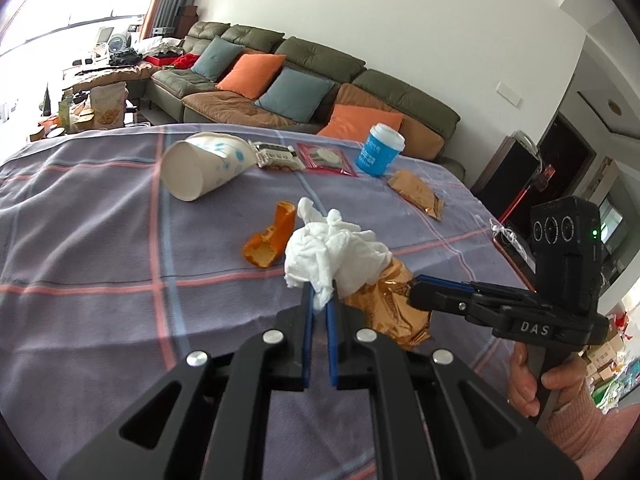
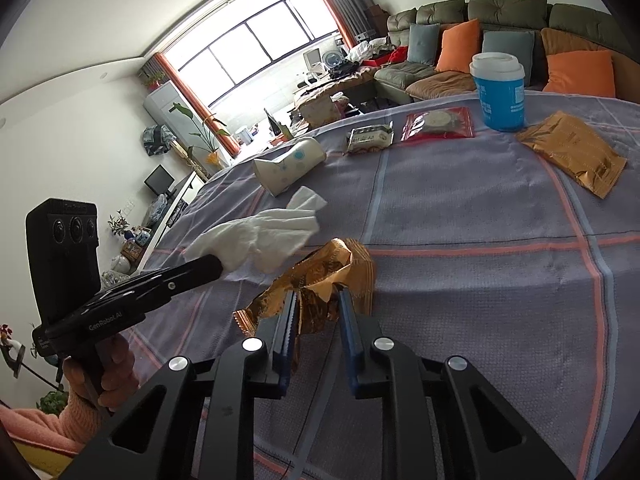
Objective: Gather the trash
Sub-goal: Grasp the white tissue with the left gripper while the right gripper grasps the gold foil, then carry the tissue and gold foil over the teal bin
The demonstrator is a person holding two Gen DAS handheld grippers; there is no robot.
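White tissue [image 1: 336, 252] is clamped in our left gripper [image 1: 320, 304], jaws together on its lower tail, the wad bunched just above and beyond the tips and lifted clear of the tabletop [image 1: 100, 240]. Our right gripper [image 2: 318, 308] has its jaws narrowed around the gold wrapper [image 2: 320, 280]; the foil sits between them, crumpled, and seems pinched, though from the right wrist we cannot tell how firmly the far pad bites. The wrapper's long axis runs across the jaws, left to right, resting on the cloth just ahead of them.

Both hands are loaded, so we judge the next move is to carry, not to reach. Of what remains, the orange peel [image 1: 270, 240] lies just beyond the left jaws, nearer that hand; the second wrapper [image 2: 572, 152] lies ahead and right of the right jaws.

The left wrist shows the peel, hidden from the right wrist; the right wrist shows the tissue hanging free.
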